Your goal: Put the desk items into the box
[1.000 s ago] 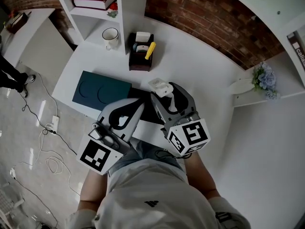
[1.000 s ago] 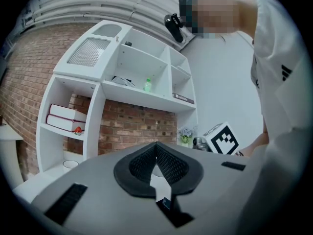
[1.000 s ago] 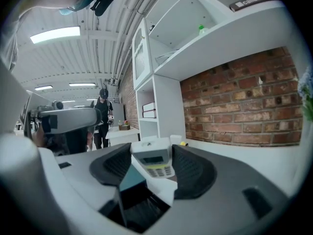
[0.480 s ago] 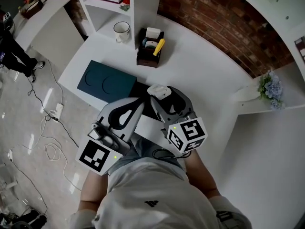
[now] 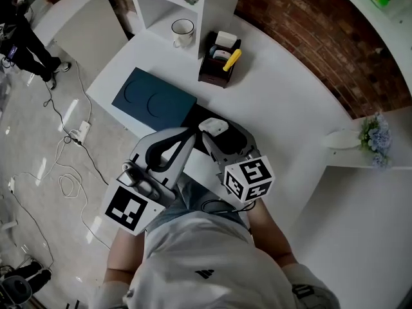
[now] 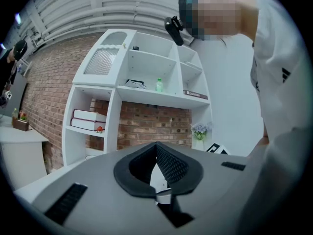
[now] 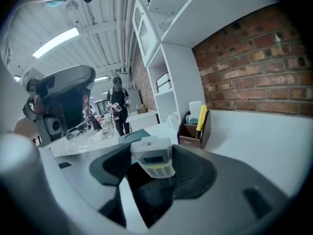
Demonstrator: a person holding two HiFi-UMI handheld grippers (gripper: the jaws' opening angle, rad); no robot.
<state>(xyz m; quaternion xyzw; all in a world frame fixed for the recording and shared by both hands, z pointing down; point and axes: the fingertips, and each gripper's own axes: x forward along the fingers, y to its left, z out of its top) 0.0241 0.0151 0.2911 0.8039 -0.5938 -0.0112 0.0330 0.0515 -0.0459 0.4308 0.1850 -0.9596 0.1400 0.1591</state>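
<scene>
Shifted right in view, box [image 5: 211,77] holds yellow pen [image 5: 232,59]; right gripper [image 5: 217,132] clamps white calculator [image 5: 214,125], left gripper [image 5: 189,134] closed.

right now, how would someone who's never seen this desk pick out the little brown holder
On the white desk, find the foot of the white shelf upright near the brick wall. The dark brown open-topped holder stands there, right of the white mug and beyond the flat dark blue panel. Only it has a yellow stick poking out.
</scene>
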